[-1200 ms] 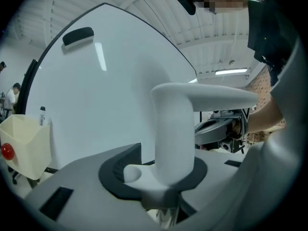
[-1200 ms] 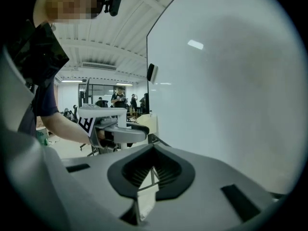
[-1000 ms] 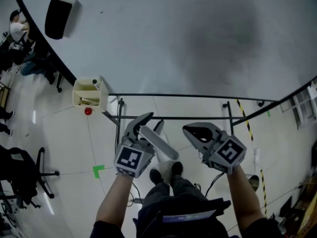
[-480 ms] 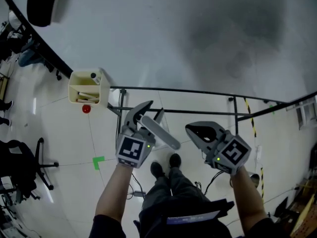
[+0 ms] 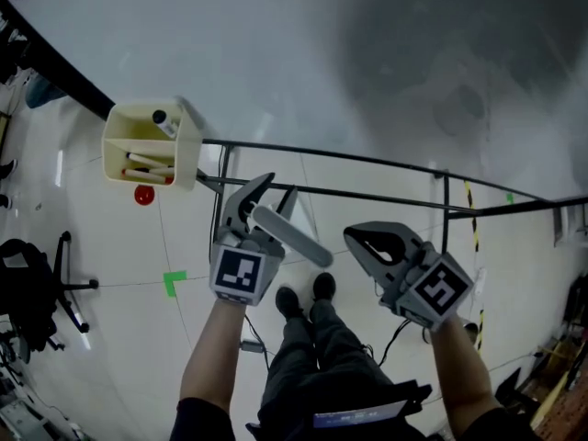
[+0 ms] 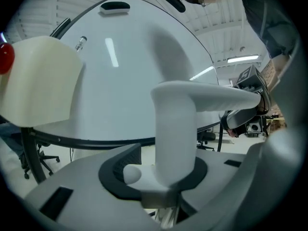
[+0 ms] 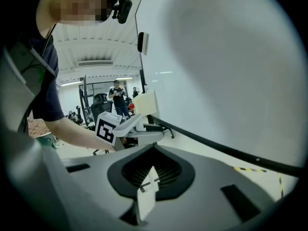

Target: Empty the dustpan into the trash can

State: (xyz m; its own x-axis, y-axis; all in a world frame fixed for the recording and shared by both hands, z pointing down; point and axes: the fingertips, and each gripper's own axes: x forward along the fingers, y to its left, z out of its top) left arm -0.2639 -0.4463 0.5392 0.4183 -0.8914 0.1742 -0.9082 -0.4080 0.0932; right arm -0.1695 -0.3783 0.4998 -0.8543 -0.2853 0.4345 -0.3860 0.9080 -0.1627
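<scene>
Both bare forearms extend forward, side by side and apart. The left forearm (image 5: 213,356) carries the left gripper (image 5: 266,205), which points slightly below level with its marker cube (image 5: 241,274) facing up; its jaws are clamped on a white handle (image 5: 292,237). The right forearm (image 5: 459,375) carries the right gripper (image 5: 360,242), pitched more steeply downward. Its jaws are drawn together, with a thin white strip (image 7: 147,196) between them.
</scene>
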